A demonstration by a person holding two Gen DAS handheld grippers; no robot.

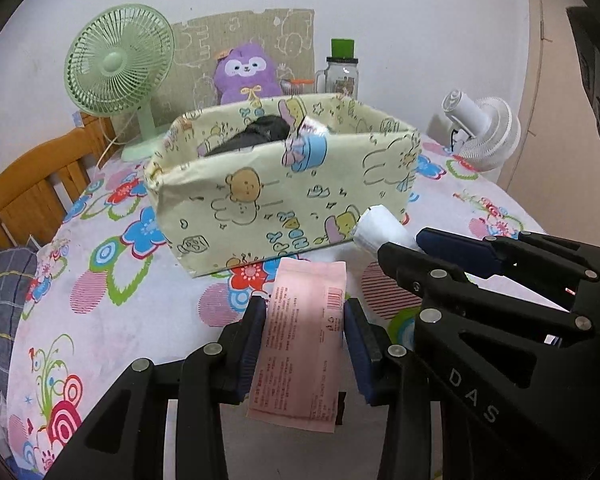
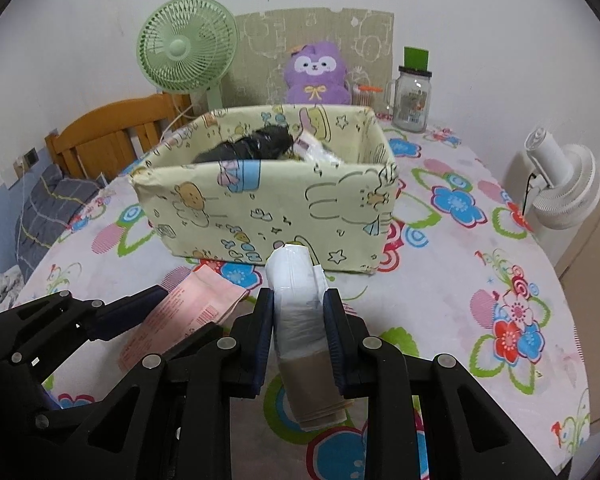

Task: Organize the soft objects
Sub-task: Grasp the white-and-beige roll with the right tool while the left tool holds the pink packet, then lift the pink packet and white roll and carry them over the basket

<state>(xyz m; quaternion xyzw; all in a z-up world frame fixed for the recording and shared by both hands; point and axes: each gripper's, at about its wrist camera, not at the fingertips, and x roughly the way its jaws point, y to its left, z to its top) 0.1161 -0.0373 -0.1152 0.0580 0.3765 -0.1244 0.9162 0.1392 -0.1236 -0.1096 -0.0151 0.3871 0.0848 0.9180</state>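
My left gripper (image 1: 304, 308) is shut on a flat pink packet (image 1: 300, 344), held above the flowered tablecloth. To its right my right gripper (image 1: 398, 242) clamps a white plastic-wrapped roll (image 1: 380, 226). In the right wrist view the right gripper (image 2: 298, 300) pinches that white roll (image 2: 295, 292) between its pads, and the pink packet (image 2: 195, 304) shows at the left in the left gripper (image 2: 155, 300). Just beyond both stands a pale yellow fabric bin (image 1: 283, 200) with cartoon animals (image 2: 267, 208). A dark bundle (image 2: 247, 146) and a clear wrapped pack (image 2: 320, 152) lie inside it.
Behind the bin stand a green fan (image 1: 117, 68), a purple plush (image 1: 245, 74), printed cardboard (image 2: 320, 32) and a green-lidded glass jar (image 2: 414, 96). A white fan (image 2: 560, 184) sits at the table's right edge. A wooden chair (image 2: 115, 132) and grey cloth (image 2: 47, 208) are at the left.
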